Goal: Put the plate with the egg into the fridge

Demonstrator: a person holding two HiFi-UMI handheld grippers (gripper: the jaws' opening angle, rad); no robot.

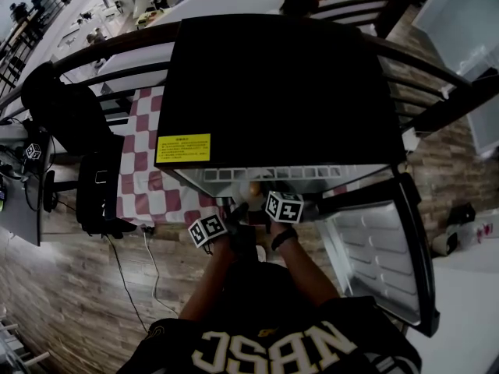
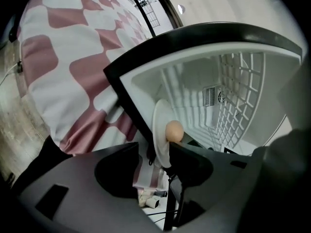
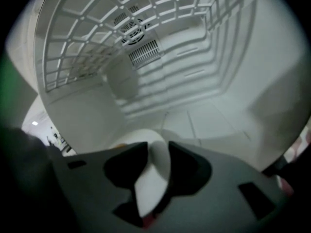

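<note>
I am at the step of carrying the load in: the plate [image 2: 161,125] is at the mouth of the open fridge [image 1: 273,84], partly past the door frame but not yet set down on anything. The left gripper [image 2: 158,152] has its jaws closed on the near rim of the plate, and the right gripper [image 3: 158,152] pinches the rim at another place, so both hold the same plate. The plate is white, thin and plain. The egg [image 2: 174,130] is pale brown and lies loose on it, close to the left jaws. I think the next move must bring both grippers forward together and keep the plate level, then lower it on the white floor [image 3: 204,120] of the fridge before I open the jaws, otherwise the egg can roll off.
</note>
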